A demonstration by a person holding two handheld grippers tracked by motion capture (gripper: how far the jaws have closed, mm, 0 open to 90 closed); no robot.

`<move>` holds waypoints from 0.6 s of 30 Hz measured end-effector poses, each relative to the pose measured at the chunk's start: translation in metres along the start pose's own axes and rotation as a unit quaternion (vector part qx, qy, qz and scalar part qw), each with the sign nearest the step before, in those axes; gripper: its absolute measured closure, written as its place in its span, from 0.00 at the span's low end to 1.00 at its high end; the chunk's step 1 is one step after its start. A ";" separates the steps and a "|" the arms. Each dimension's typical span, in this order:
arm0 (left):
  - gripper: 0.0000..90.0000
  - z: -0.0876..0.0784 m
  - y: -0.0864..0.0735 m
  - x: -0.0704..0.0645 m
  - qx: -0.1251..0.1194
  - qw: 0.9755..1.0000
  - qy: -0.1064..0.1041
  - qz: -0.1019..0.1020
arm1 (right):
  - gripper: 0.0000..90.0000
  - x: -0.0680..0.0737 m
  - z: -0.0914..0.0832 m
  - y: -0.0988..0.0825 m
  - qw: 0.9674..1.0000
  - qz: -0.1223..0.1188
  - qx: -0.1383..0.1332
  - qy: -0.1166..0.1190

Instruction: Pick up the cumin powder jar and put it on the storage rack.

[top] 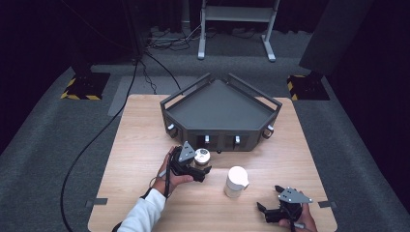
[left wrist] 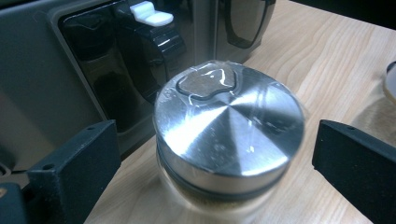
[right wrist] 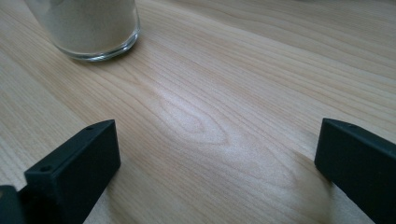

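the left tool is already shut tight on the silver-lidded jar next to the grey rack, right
Not quite. The left tool is open: in the left gripper view its jaws stand apart on either side of the silver-lidded jar, with a gap between each jaw and the lid. The rest holds: the jar stands on the table right beside the grey rack, as the high view shows.

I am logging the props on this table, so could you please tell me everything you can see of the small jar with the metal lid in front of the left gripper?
The small jar stands upright on the wooden table, close to the front of the dark grey rack. Its round lid looks like brushed metal, with a raised tab near one edge and clear film over it. A dark band rings the lid's base; below it a clear glass body holds something tan. The left gripper is open, its jaws on either side of the jar without touching it.
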State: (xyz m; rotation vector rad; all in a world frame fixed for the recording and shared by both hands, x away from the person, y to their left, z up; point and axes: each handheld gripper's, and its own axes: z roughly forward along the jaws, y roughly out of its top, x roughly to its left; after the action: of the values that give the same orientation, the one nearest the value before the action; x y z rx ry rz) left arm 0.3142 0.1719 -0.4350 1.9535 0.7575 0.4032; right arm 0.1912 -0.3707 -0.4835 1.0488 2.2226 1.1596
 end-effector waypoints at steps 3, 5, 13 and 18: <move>0.01 0.003 0.000 0.000 0.002 1.000 0.004 0.005 | 0.00 0.000 0.000 0.000 1.000 0.000 0.000 0.000; 0.01 0.005 0.000 0.001 0.004 1.000 0.003 0.003 | 0.00 0.000 0.000 0.000 1.000 0.000 0.000 0.000; 0.13 0.011 -0.001 0.003 0.004 1.000 -0.004 0.013 | 0.00 0.000 0.000 0.000 1.000 0.000 0.000 0.001; 0.21 0.013 -0.002 0.000 0.014 1.000 0.003 0.017 | 0.00 0.000 0.000 0.000 1.000 0.000 0.000 0.001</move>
State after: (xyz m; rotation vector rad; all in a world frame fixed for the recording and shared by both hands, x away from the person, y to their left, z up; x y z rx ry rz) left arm 0.3214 0.1640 -0.4427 1.9942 0.7386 0.4200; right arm 0.1913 -0.3712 -0.4835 1.0478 2.2236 1.1607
